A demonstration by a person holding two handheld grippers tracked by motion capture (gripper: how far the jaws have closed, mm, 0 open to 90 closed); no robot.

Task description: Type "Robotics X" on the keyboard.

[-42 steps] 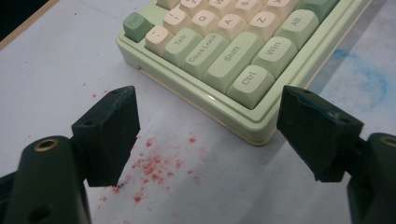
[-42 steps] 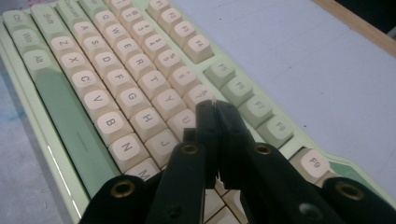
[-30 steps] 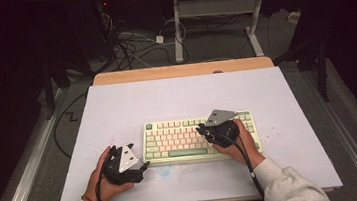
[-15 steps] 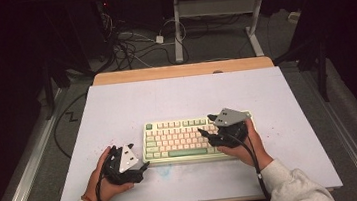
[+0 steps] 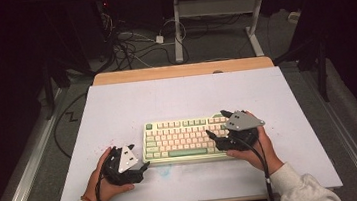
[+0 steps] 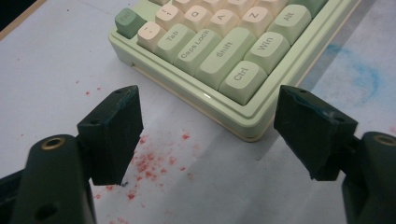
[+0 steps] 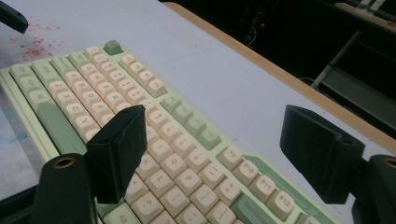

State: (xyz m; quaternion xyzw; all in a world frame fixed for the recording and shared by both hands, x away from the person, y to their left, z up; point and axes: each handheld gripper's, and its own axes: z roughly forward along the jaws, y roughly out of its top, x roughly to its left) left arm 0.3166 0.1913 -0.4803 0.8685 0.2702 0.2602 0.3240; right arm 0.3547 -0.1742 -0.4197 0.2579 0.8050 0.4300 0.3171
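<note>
- Desk (image 5: 176,95), covered by a pale sheet with a wooden strip along its far edge, carries a compact keyboard (image 5: 183,137) near the person's side, roughly at its centre.
- Keyboard shows a pale green case, cream letter keys and green modifier keys such as Tab, Caps Lock, Shift, Ctrl, Win and Alt, plus a darker green key at its far left corner.
- Right tongs (image 5: 219,126) hang above the keyboard's right end; their jaws have just been opening and now stand wide apart with nothing gripped, keys visible between them.
- Left tongs (image 5: 144,165) sit just off the keyboard's near left corner, jaws wide and holding nothing.
- Red specks (image 6: 152,161) dot the sheet beside that corner; a faint blue smudge (image 6: 364,74) marks it near the front edge.
</note>
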